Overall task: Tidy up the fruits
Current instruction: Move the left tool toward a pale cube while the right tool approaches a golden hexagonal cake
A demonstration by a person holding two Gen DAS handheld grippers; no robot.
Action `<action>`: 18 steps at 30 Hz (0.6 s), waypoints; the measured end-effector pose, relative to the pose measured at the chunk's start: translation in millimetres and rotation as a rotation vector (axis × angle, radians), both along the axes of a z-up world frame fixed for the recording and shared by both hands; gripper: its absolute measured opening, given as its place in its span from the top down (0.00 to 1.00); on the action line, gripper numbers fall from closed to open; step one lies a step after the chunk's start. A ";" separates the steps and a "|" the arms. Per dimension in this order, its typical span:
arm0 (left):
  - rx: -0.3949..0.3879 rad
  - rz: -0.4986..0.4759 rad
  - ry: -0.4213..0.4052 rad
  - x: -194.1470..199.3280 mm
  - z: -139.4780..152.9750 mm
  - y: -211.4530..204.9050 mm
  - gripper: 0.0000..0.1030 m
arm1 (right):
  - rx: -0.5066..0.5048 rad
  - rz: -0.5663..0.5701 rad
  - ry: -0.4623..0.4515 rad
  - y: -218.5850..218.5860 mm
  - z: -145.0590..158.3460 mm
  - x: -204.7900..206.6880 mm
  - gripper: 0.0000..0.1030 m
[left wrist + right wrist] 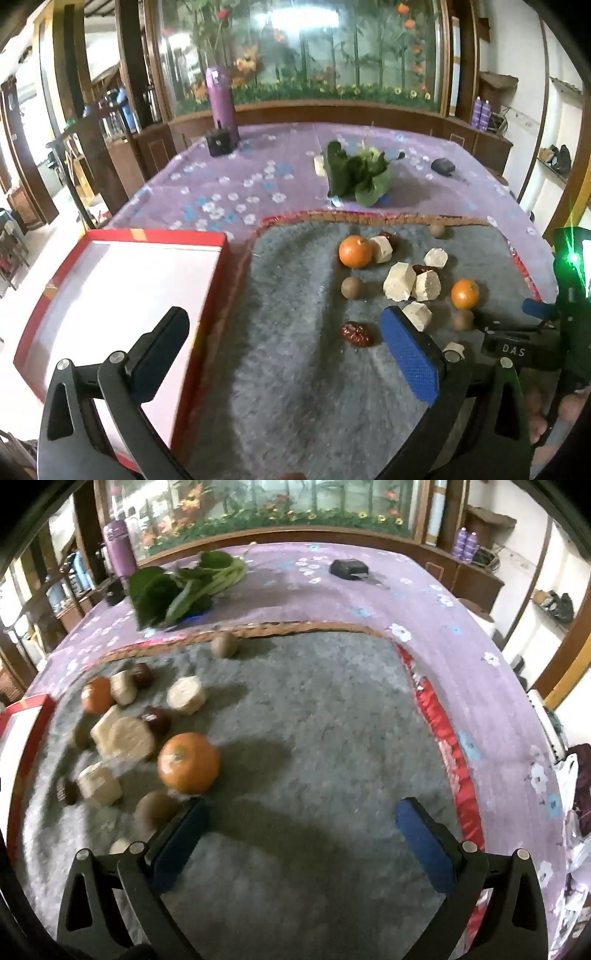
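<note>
On the grey fuzzy mat [295, 369] lie two oranges [355, 252] [464, 294], several pale chunks [397, 281], wrinkled red dates [356, 334] and small brown round fruits [351, 287]. A red box with a bare white inside [129, 295] sits at the mat's left edge. My left gripper [284, 317] hangs open and empty between the box and the fruit. My right gripper [303, 806] is also open and empty over bare mat, with the nearer orange [189, 762] and a brown fruit [157, 810] just left of its left finger. The box's corner [22, 716] shows at far left.
Leafy greens [358, 177] [177, 587] lie beyond the mat on the purple floral cloth [229, 177]. A purple bottle [221, 99] and a small black box [218, 142] stand at the back left. A dark pouch [349, 568] lies at the back right.
</note>
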State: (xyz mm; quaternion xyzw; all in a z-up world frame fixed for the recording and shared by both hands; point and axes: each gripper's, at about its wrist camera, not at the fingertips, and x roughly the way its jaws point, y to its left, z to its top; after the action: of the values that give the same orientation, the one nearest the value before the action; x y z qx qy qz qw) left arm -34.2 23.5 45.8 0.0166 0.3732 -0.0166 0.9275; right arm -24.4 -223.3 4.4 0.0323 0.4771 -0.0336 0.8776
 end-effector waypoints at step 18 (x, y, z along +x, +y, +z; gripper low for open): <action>-0.053 0.027 0.083 -77.5 -10.0 37.2 0.04 | -0.069 0.293 -0.156 74.3 32.7 -70.3 0.21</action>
State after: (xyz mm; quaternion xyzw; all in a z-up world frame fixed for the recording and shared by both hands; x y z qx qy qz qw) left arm -111.7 60.7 35.8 -0.0136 0.4109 -0.0145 0.9114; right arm -94.8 -149.1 37.0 -0.0651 0.4057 0.0809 0.9081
